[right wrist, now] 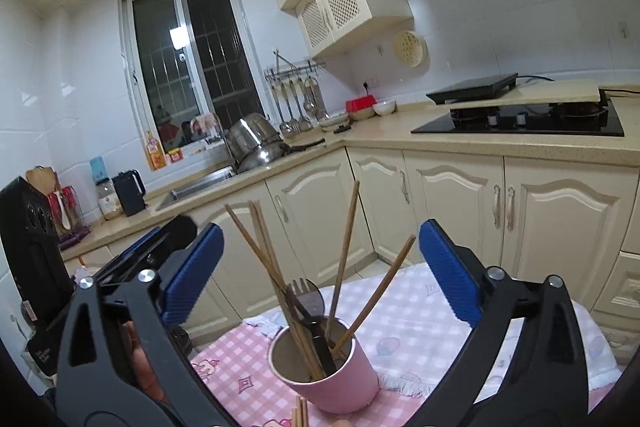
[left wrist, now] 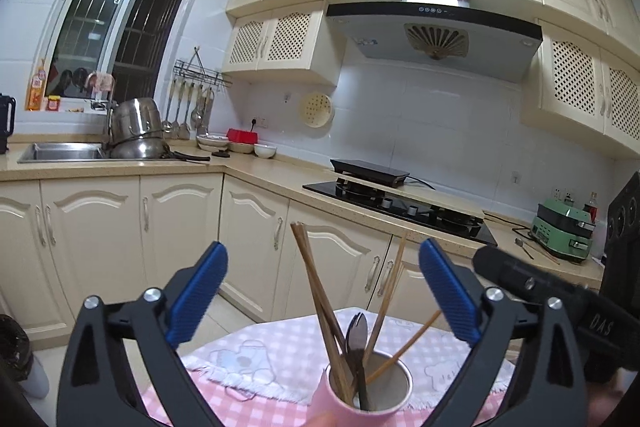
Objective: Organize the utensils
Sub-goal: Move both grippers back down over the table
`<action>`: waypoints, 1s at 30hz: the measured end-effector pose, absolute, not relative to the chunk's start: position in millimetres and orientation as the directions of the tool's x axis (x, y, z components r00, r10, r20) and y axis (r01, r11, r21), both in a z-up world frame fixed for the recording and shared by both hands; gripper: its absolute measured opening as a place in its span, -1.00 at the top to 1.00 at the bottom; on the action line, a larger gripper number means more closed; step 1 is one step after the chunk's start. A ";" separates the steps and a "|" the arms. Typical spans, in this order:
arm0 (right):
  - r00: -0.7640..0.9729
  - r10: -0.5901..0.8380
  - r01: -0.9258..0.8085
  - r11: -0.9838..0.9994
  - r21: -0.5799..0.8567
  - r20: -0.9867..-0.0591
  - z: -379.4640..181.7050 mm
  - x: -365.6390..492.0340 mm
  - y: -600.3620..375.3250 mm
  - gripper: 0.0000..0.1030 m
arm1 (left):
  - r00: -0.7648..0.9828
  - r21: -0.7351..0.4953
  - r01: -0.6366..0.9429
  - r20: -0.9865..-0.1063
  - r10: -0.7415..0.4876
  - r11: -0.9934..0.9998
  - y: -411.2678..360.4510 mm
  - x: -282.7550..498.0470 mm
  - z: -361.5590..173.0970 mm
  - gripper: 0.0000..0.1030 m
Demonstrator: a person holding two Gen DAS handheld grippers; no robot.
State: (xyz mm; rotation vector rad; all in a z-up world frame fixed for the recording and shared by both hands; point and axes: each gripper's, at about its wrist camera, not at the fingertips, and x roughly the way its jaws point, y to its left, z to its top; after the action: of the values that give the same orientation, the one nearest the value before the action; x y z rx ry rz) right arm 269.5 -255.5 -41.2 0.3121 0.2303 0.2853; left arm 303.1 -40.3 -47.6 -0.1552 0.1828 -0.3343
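Chopsticks point(right wrist: 301, 411) beside cup point(right wrist: 336, 383): right view only.

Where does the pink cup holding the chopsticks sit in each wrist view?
Left wrist: pink cup at bottom centre, between the open jaws, rim cut by the frame edge.
Right wrist: pink cup bottom centre, whole.
Shared landmark: the stacked steel pots by the sink.

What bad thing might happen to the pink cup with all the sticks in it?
The cup looks tilted and top-heavy: long chopsticks lean out past its rim, so a bump from either open gripper, left or right, could tip it. It also seems to sit on a rumpled towel, which may be an unsteady base. More chopsticks lie by its foot and might get knocked.
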 end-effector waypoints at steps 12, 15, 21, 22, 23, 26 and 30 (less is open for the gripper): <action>0.900 0.284 -0.179 0.932 0.315 -0.330 -51.5 235.9 -266.8 -0.88 | 0.925 -0.121 0.224 -0.287 -0.250 0.967 -22.1 268.8 -49.5 -0.88; 0.875 0.290 -0.170 0.934 0.315 -0.387 -63.7 233.5 -268.3 -0.88 | 0.913 -0.113 0.202 -0.338 -0.229 0.973 -19.3 265.4 -59.3 -0.88; 0.792 0.318 -0.175 0.936 0.306 -0.522 -95.1 229.2 -260.4 -0.88 | 0.885 -0.079 0.181 -0.421 -0.197 0.980 -21.3 257.4 -75.5 -0.88; 0.772 0.323 -0.181 0.937 0.298 -0.548 -100.4 229.0 -257.1 -0.88 | 0.880 -0.080 0.180 -0.432 -0.197 0.980 -20.8 256.7 -78.1 -0.89; 0.755 0.325 -0.186 0.939 0.289 -0.569 -105.6 228.3 -254.0 -0.88 | 0.871 -0.081 0.179 -0.450 -0.196 0.981 -19.8 255.7 -81.8 -0.89; 0.704 0.329 -0.200 0.942 0.269 -0.629 -121.0 227.3 -247.6 -0.88 | 0.854 -0.071 0.171 -0.486 -0.184 0.983 -19.2 253.8 -89.8 -0.89; 0.632 0.325 -0.224 0.946 0.236 -0.704 -142.5 226.8 -240.1 -0.88 | 0.835 -0.060 0.166 -0.522 -0.173 0.984 -19.0 249.4 -101.7 -0.89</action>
State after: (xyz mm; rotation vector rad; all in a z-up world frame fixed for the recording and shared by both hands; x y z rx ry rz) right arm 226.8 -240.1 -142.5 0.1302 0.8298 0.3150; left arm 249.4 -19.0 -101.7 -0.0127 0.5536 -0.1790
